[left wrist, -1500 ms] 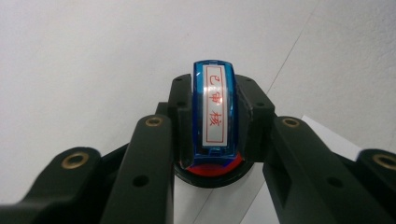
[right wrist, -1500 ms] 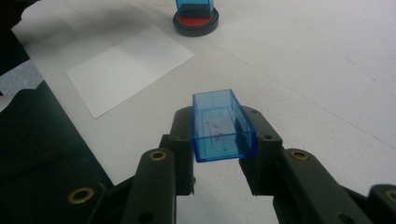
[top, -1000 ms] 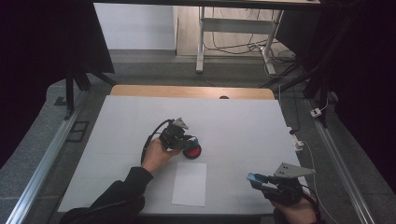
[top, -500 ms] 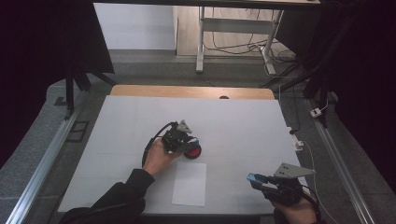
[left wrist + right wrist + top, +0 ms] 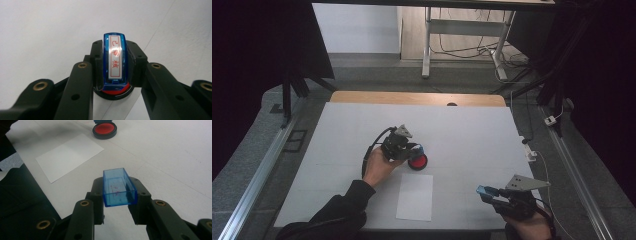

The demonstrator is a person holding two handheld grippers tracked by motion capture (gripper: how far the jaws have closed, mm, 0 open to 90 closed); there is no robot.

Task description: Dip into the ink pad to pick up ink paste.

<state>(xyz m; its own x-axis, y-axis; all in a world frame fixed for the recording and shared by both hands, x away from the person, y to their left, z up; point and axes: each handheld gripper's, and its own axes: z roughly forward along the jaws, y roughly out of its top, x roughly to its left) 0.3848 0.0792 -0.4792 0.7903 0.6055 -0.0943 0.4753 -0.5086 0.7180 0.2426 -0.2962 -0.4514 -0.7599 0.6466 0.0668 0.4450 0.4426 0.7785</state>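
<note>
My left gripper (image 5: 413,150) (image 5: 115,65) is shut on a blue stamp (image 5: 115,61) with a white label in red characters. The stamp (image 5: 418,149) stands face down on a round red ink pad (image 5: 418,162) (image 5: 114,93) near the middle of the white table. By the front right edge, my right gripper (image 5: 485,191) (image 5: 119,193) is shut on the stamp's clear blue cap (image 5: 486,190) (image 5: 118,187), open end facing away. A white sheet of paper (image 5: 415,196) (image 5: 70,156) lies flat between the two grippers, just in front of the ink pad (image 5: 104,130).
The white table top (image 5: 472,135) ends in a wooden strip (image 5: 417,98) at the far side. Metal rails (image 5: 257,175) run along both sides. A white plug and cable (image 5: 530,150) sit at the right edge. A dark sleeve (image 5: 22,202) lies left of my right gripper.
The left gripper with the stamp has shifted only slightly over the ink pad. The right gripper and the cap have stayed still.
</note>
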